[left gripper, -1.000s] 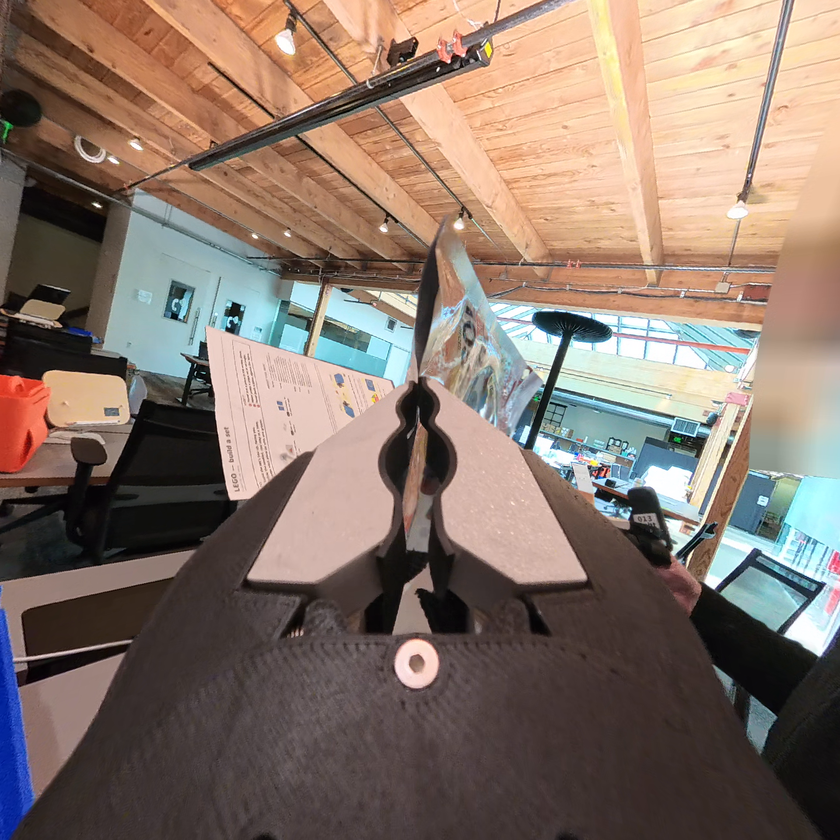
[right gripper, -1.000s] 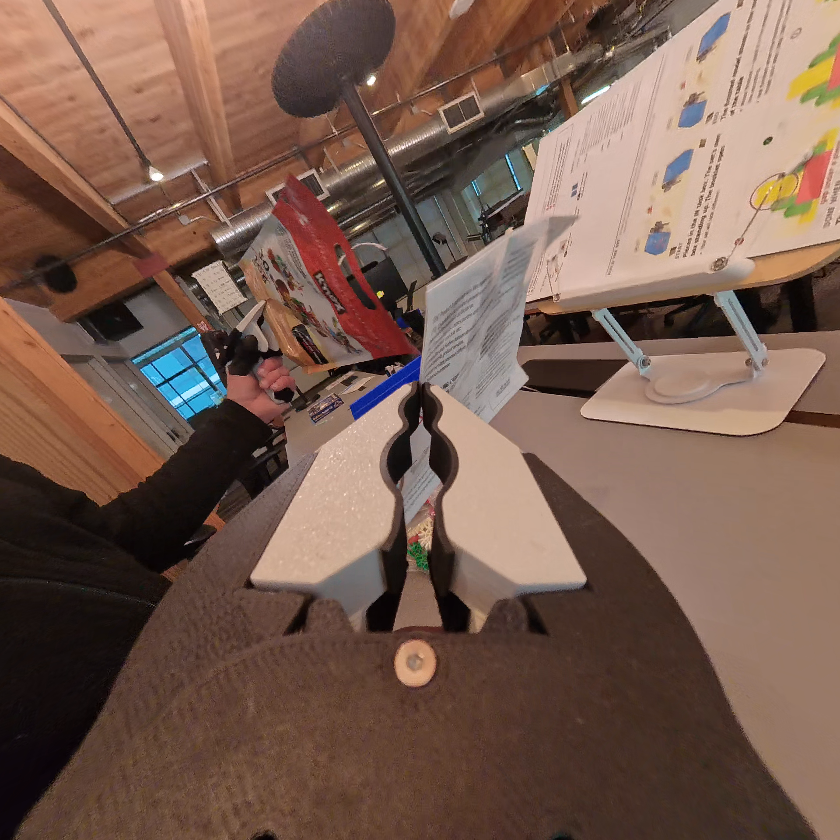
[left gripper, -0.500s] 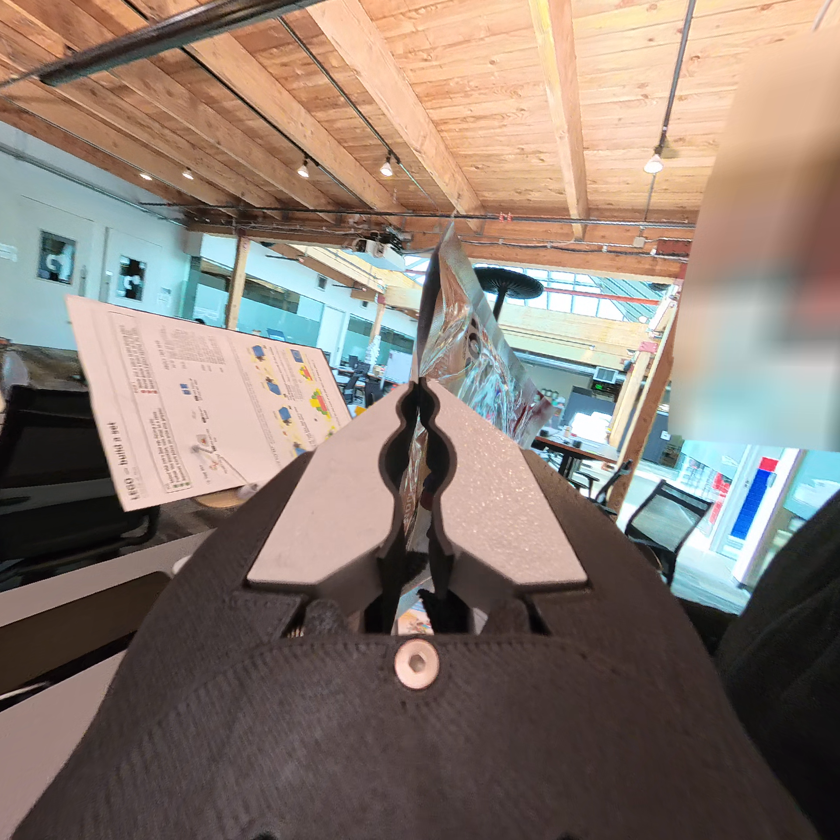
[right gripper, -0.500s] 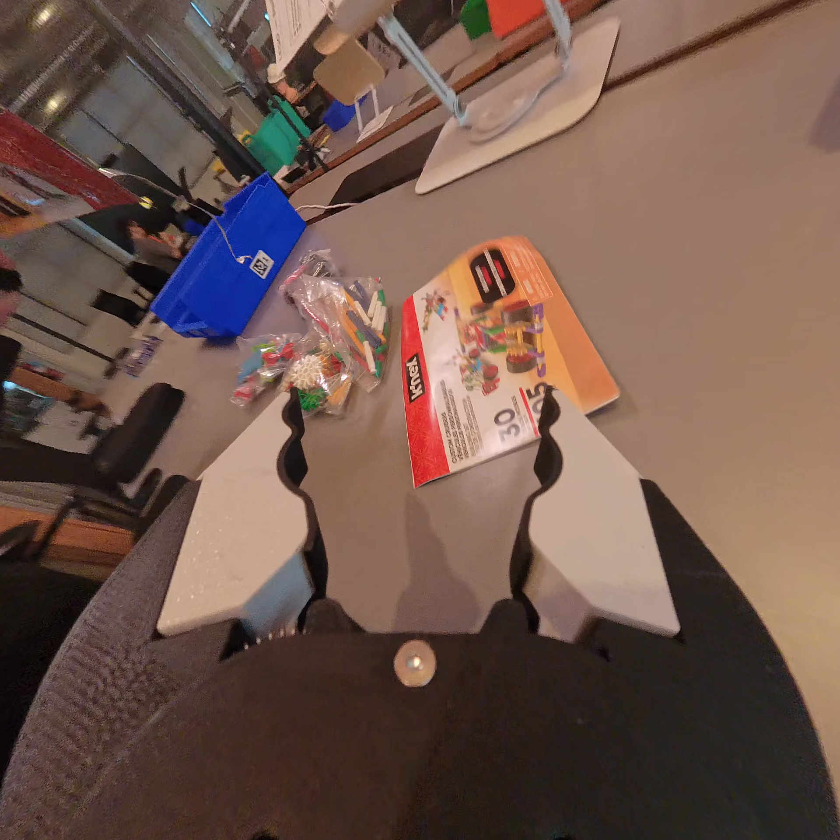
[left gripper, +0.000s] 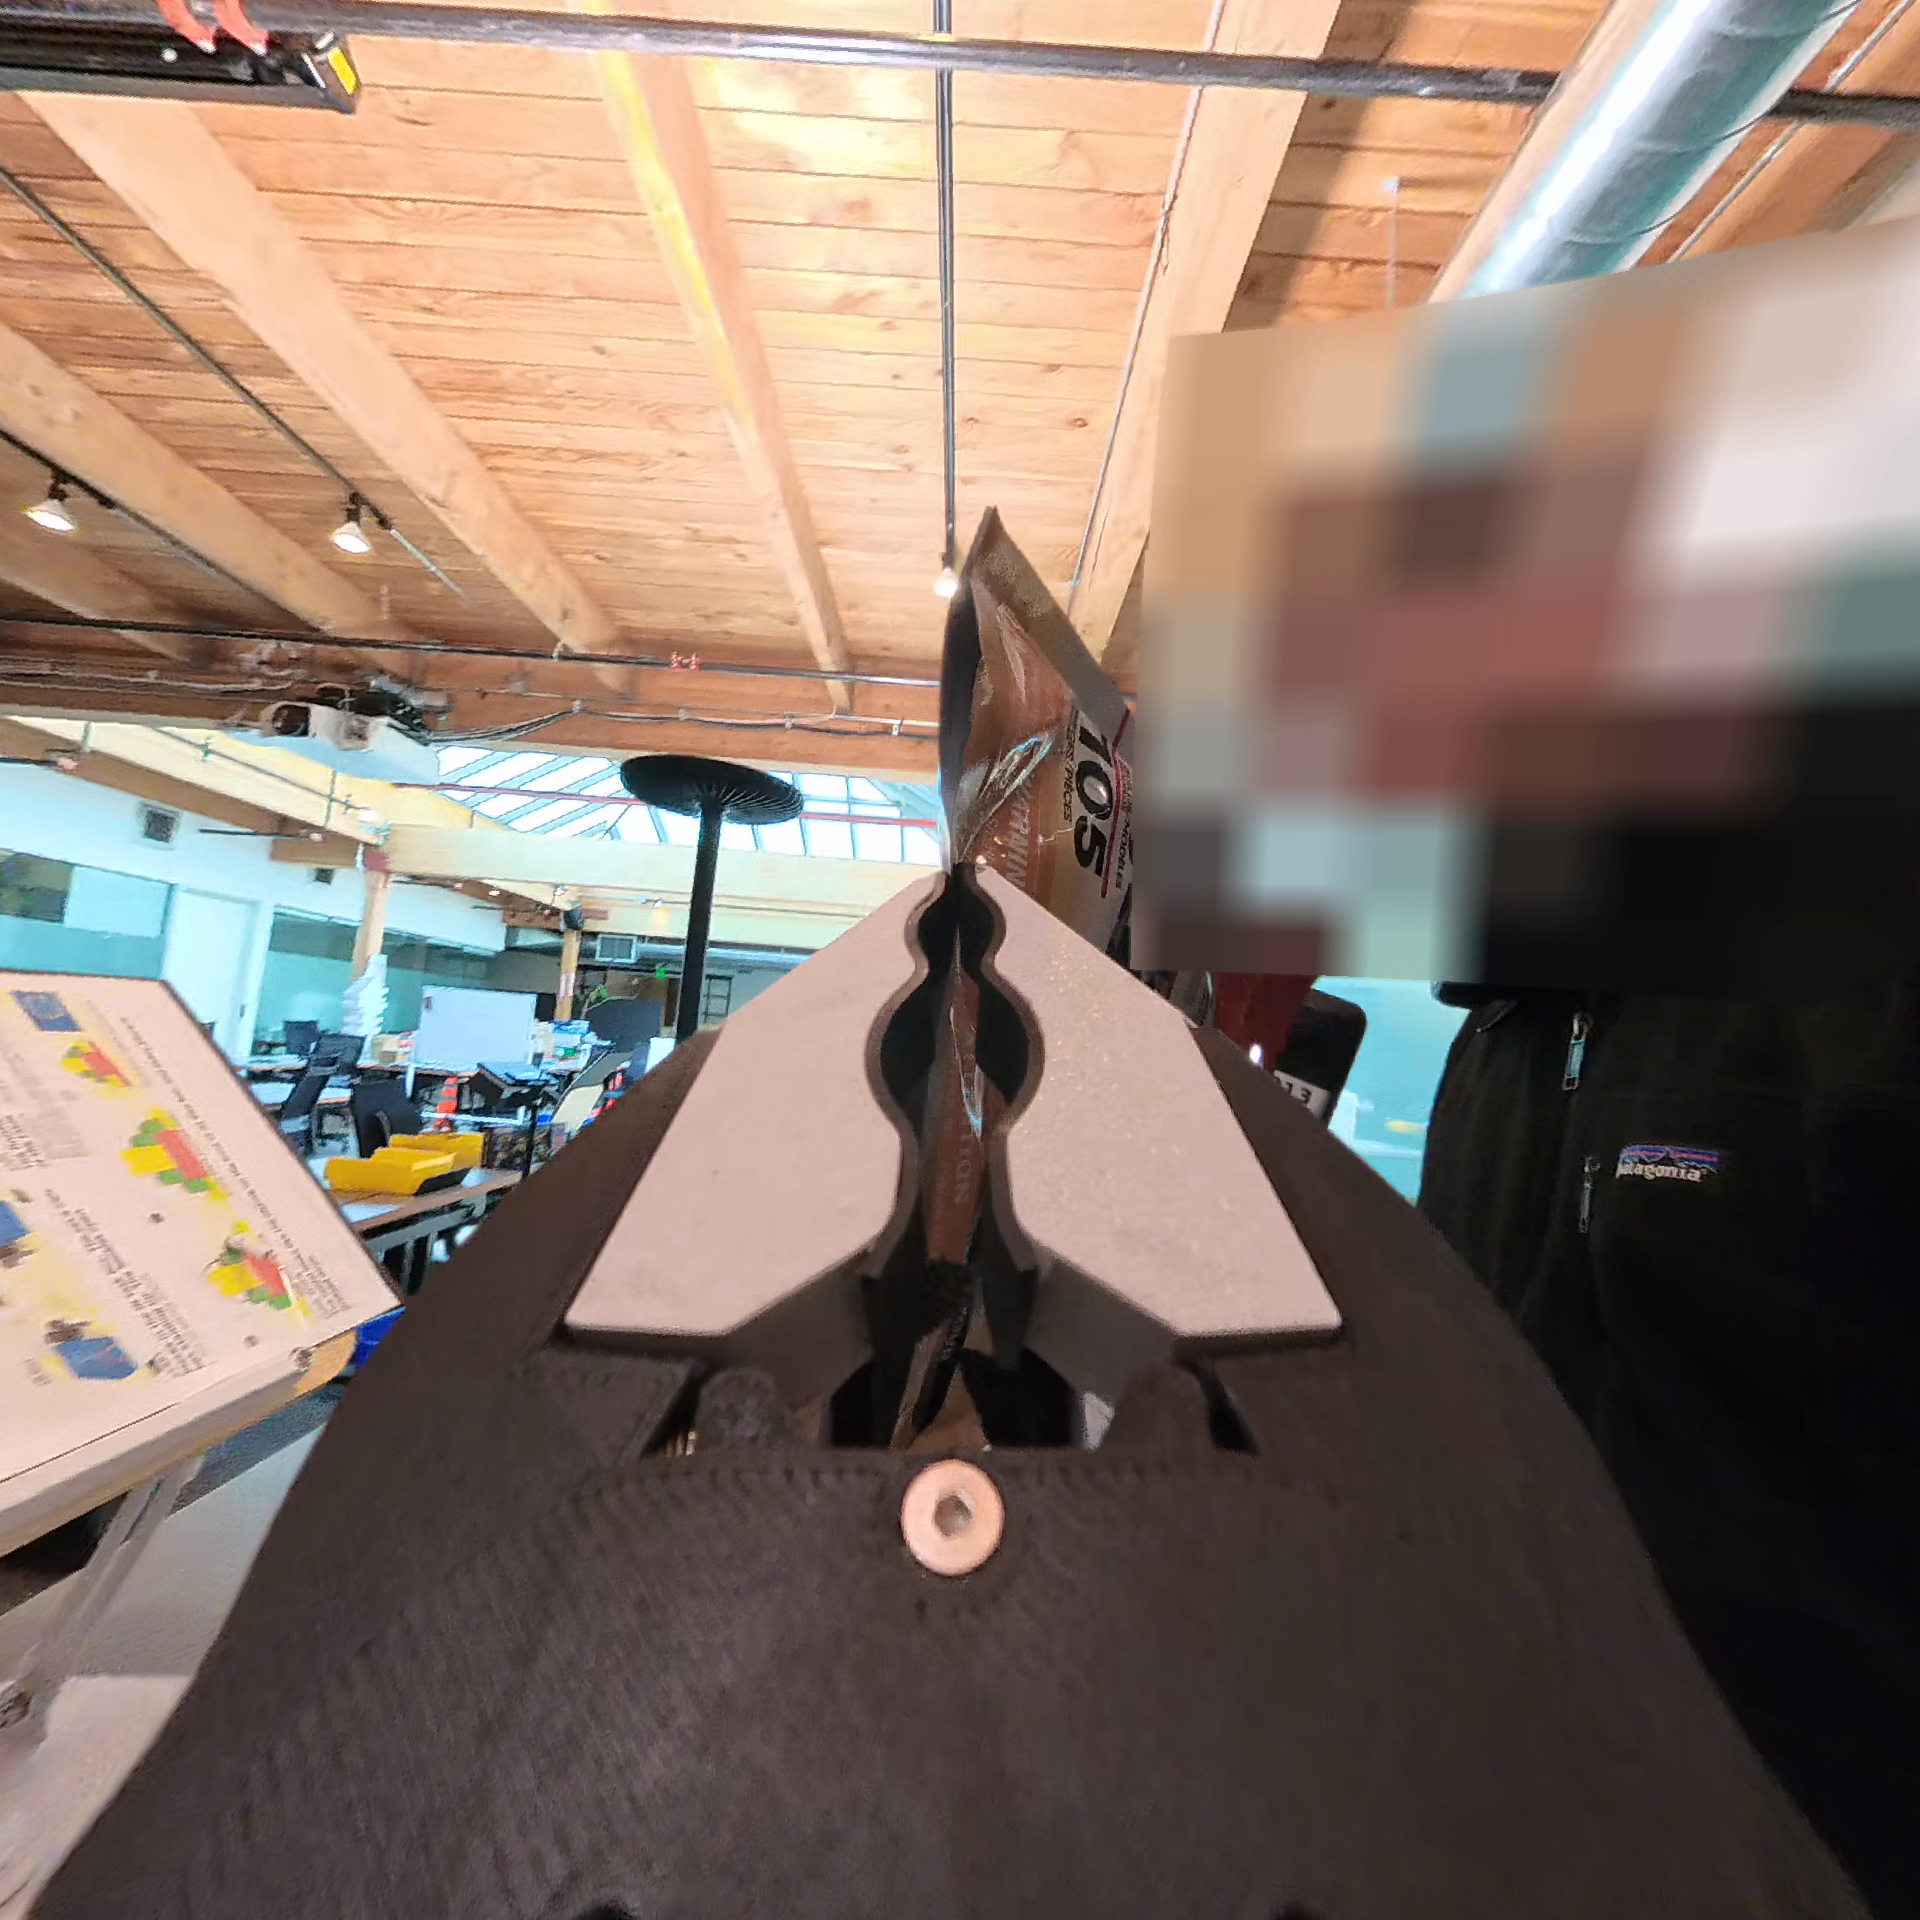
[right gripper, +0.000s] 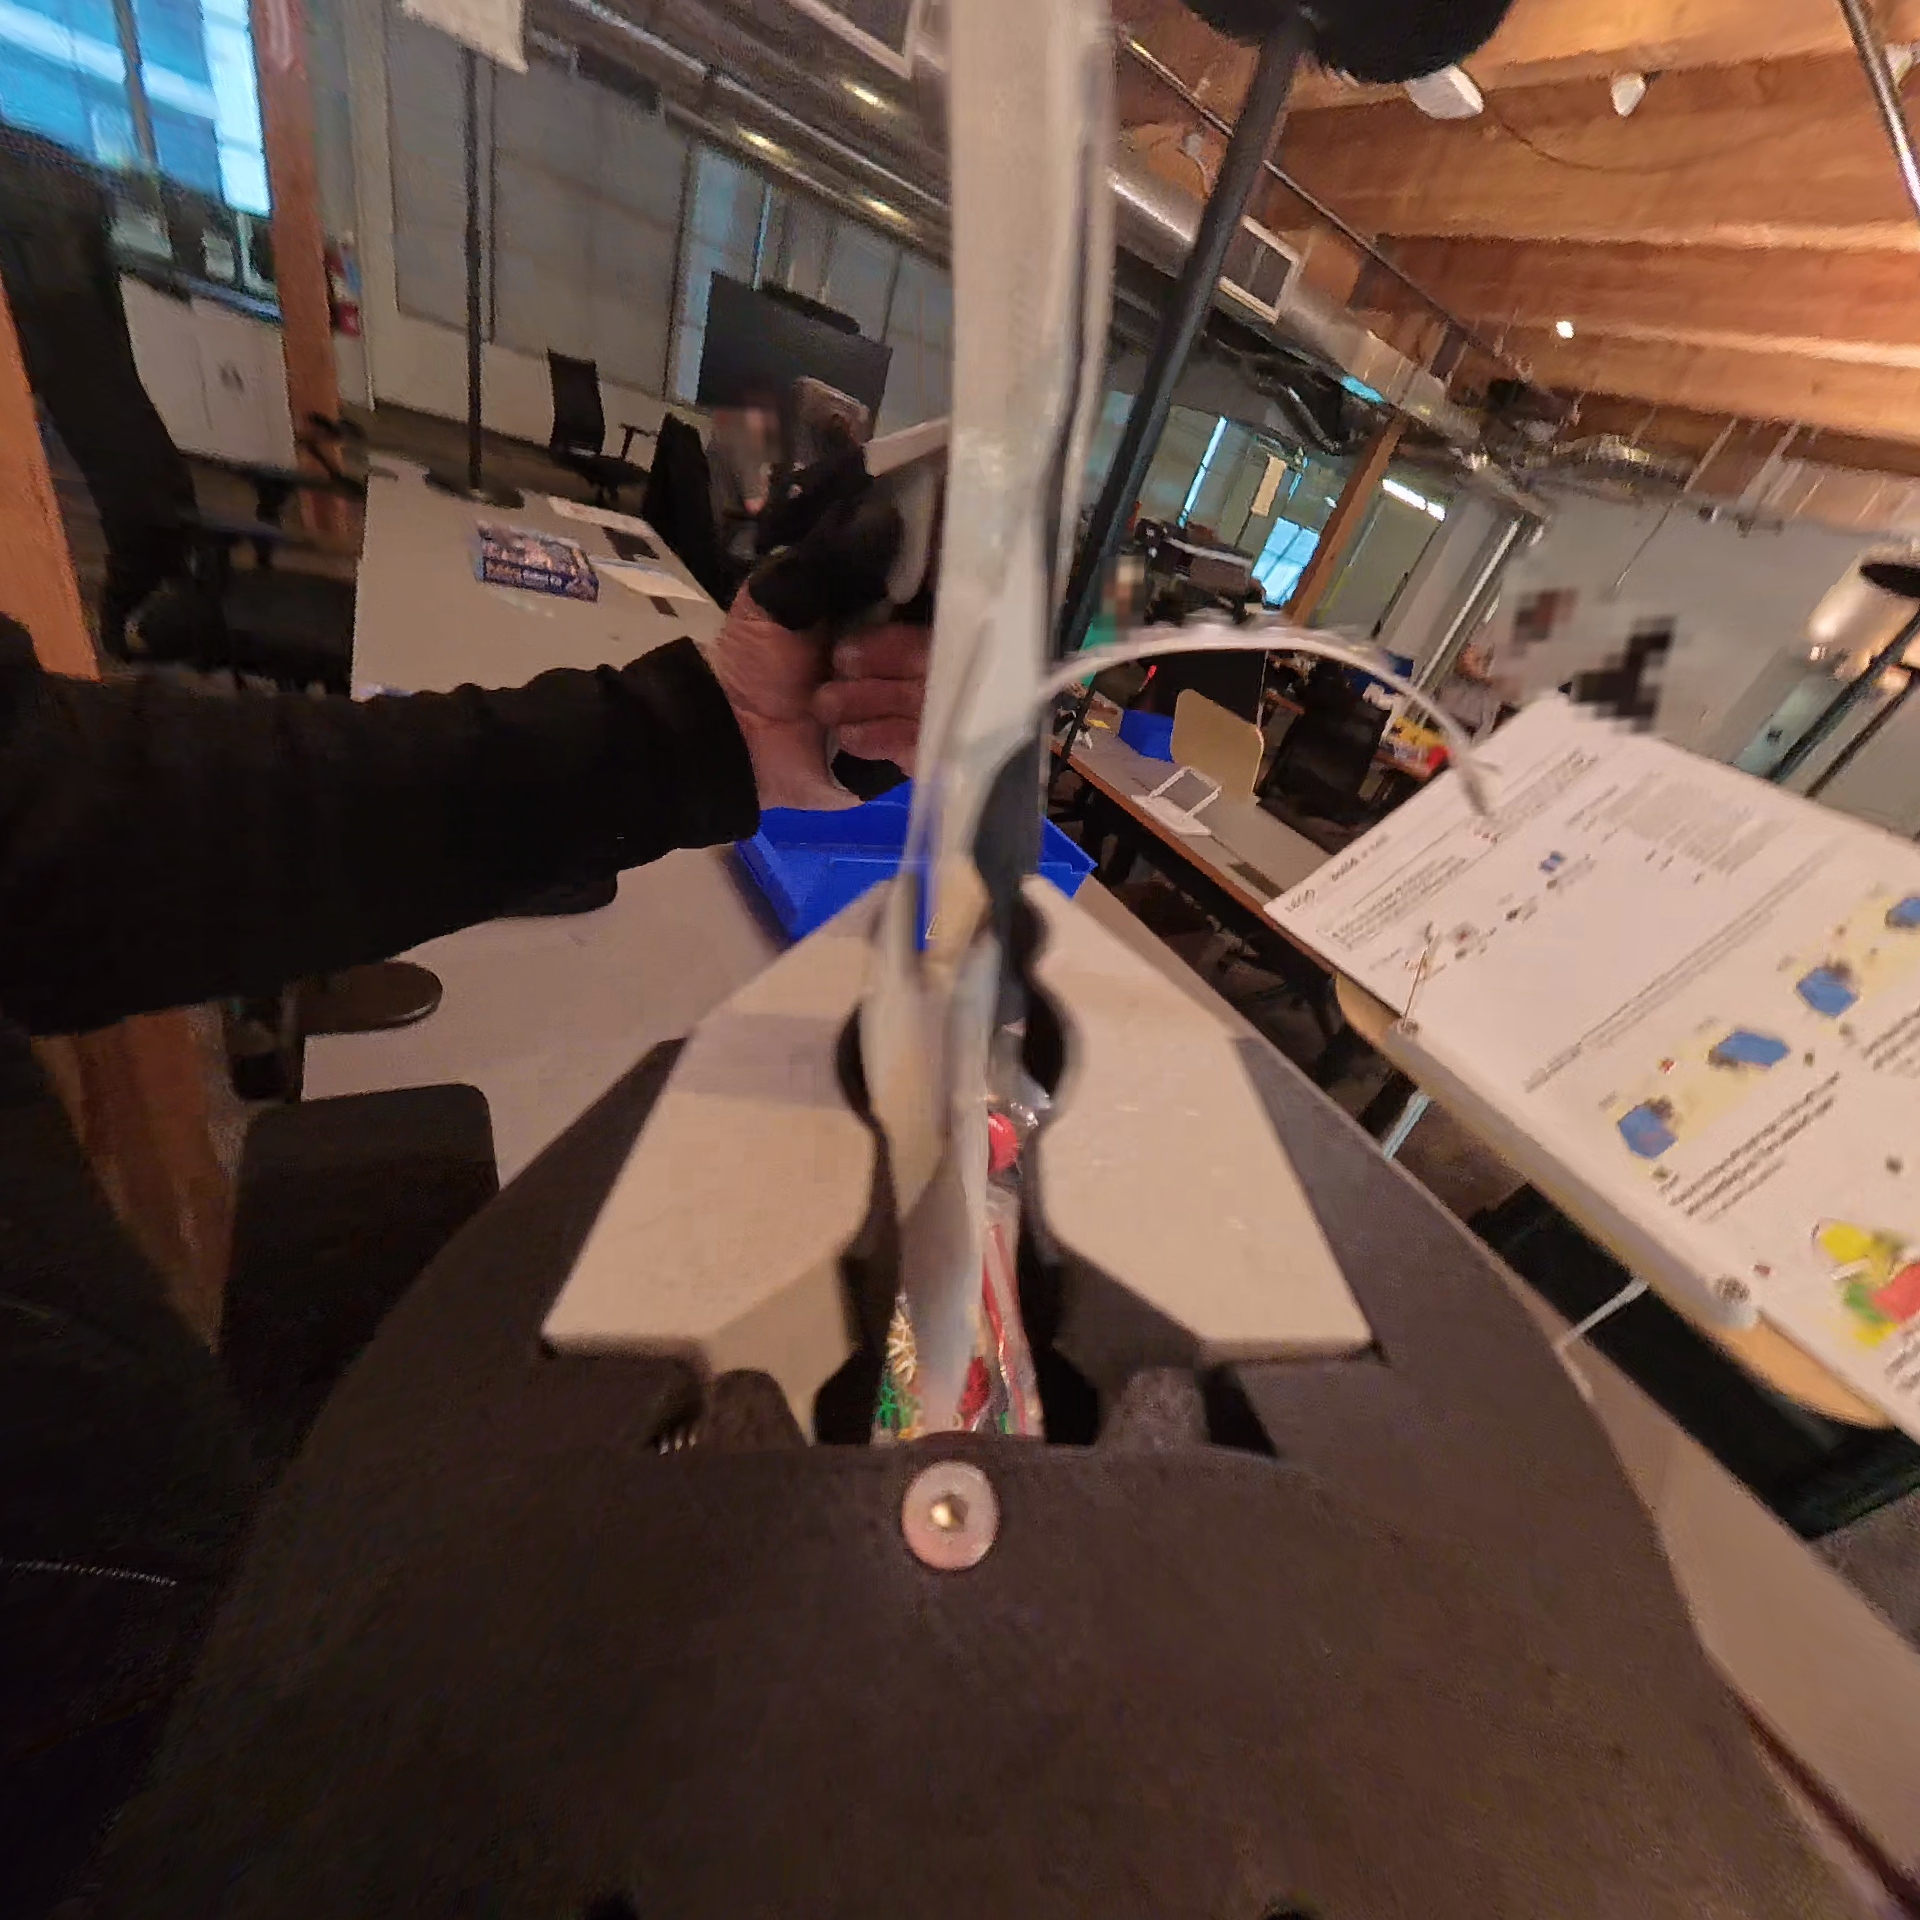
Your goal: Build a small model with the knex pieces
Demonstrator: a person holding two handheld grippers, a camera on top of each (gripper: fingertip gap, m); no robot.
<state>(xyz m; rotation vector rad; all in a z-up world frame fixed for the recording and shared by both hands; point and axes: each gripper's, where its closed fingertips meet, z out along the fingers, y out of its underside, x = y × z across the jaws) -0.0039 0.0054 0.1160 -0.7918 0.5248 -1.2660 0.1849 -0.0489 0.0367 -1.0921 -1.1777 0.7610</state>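
The left tool [left gripper: 956,883] is pinching the edge of a glossy printed plastic bag [left gripper: 1023,748], its two grey fingers [left gripper: 769,1122] pressing together on the film, which is running edge-on down between them and rising upright above the tips toward the wooden ceiling. Just to the right of the bag, a person in a black jacket [left gripper: 1662,1247] is standing close. To the left, an instruction sheet [left gripper: 135,1164] is lying tilted on a stand. The right tool [right gripper: 961,914] is gripping a clear plastic bag [right gripper: 1013,343] together with a folded paper leaflet; the film is standing straight up from between its nearly closed fingers [right gripper: 727,1164], and small colourful toy pieces [right gripper: 961,1351] are showing inside the bag down near the tool's base. Beyond it, a hand [right gripper: 821,696] in a black sleeve is holding the other tool's handle close beside the raised bag. A blue bin [right gripper: 831,862] is sitting on the grey surface [right gripper: 540,997] behind, and the instruction sheet [right gripper: 1662,997] is resting on its stand to the right.
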